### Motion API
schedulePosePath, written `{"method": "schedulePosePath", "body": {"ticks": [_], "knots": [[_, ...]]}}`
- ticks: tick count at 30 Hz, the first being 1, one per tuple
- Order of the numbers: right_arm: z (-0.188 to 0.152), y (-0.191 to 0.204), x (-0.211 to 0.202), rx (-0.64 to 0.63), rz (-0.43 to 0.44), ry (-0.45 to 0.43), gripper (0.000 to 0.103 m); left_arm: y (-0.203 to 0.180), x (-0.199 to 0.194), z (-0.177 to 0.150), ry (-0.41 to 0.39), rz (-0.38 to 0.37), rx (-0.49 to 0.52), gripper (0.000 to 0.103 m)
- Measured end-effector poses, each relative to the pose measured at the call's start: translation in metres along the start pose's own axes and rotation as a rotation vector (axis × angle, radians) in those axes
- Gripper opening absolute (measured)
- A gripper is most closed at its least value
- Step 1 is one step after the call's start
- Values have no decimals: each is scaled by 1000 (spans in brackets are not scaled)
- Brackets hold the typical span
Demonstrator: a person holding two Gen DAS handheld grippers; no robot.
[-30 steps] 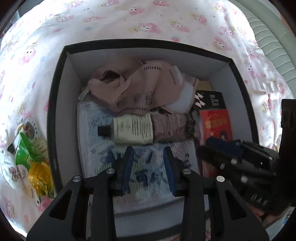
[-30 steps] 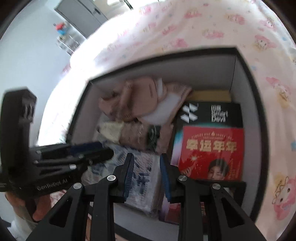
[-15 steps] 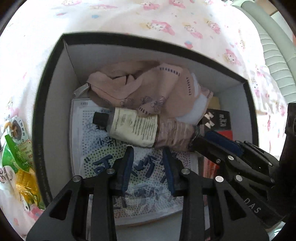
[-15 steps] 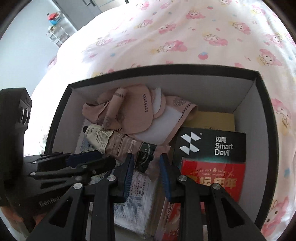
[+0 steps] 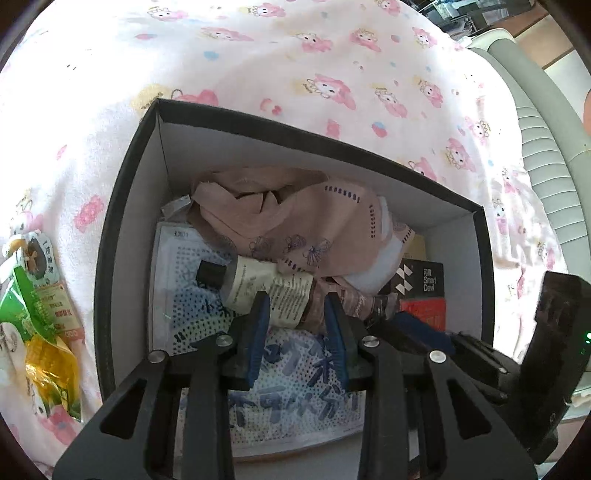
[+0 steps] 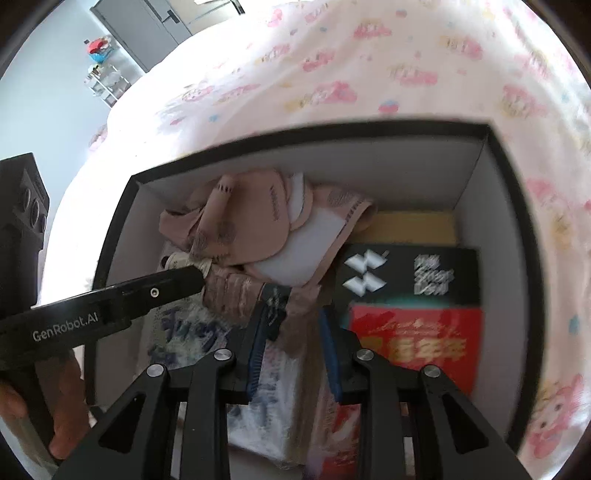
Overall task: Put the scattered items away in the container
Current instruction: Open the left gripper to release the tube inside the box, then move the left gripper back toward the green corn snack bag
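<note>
A black box (image 5: 110, 280) with white inner walls rests on the pink cartoon bedsheet (image 5: 295, 66). Inside lie a crumpled pink cloth (image 5: 295, 221), a cream tube (image 5: 258, 284) with a black cap, a blue-and-white patterned pack (image 5: 192, 314), a black carton (image 6: 406, 273) and a red book (image 6: 417, 332). My left gripper (image 5: 295, 306) hangs over the tube's middle, jaws apart, spread along its length without pinching it. My right gripper (image 6: 293, 321) is open over the tube's dark crimped end (image 6: 275, 302), which lies by its left finger. Both point steeply down into the box.
Green and yellow snack packets (image 5: 40, 332) lie on the sheet outside the box's left wall. A grey padded bed edge (image 5: 546, 155) runs along the right. A hand (image 6: 22, 417) holds the left gripper's handle. A grey cabinet (image 6: 147, 26) stands far back.
The left view has rolled, so the box now looks tilted. The left fingertips, earlier short of the tube, now overlap it. The right gripper shifted slightly; the tube's end stays between its fingers.
</note>
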State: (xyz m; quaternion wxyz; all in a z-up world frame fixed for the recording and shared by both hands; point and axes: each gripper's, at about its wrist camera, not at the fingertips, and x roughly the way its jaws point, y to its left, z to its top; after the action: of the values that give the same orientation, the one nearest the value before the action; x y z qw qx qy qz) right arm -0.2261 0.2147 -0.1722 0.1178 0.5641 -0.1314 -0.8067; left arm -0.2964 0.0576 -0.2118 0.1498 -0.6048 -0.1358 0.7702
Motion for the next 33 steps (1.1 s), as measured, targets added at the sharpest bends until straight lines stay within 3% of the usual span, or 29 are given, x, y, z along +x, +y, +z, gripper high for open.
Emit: {"method": "schedulePosePath", "body": {"ticks": [4,8,14,18,26,33], "knots": [[-5,3,-13,-13,-18,-34,25,-5,-15,-7,-46,-40,38,31],[-15,19,-57,-39,-53,-164,25,-17,-48,-33,-80,-85,68,31],[-46,49,-94,-81,-88,-246,25,-30,-90,-70,-180,-24,143,28],[-63,60,-108,-80,-106,-273,25,-28,-112,-95,-210,-14,161,28],[-102,99,-127,-164,-133,-295,25,-1,-144,-136,-215,-62,140,28],[-122,138,-121,-226,-80,-273,25,36,-167,-157,-236,-35,102,27]]}}
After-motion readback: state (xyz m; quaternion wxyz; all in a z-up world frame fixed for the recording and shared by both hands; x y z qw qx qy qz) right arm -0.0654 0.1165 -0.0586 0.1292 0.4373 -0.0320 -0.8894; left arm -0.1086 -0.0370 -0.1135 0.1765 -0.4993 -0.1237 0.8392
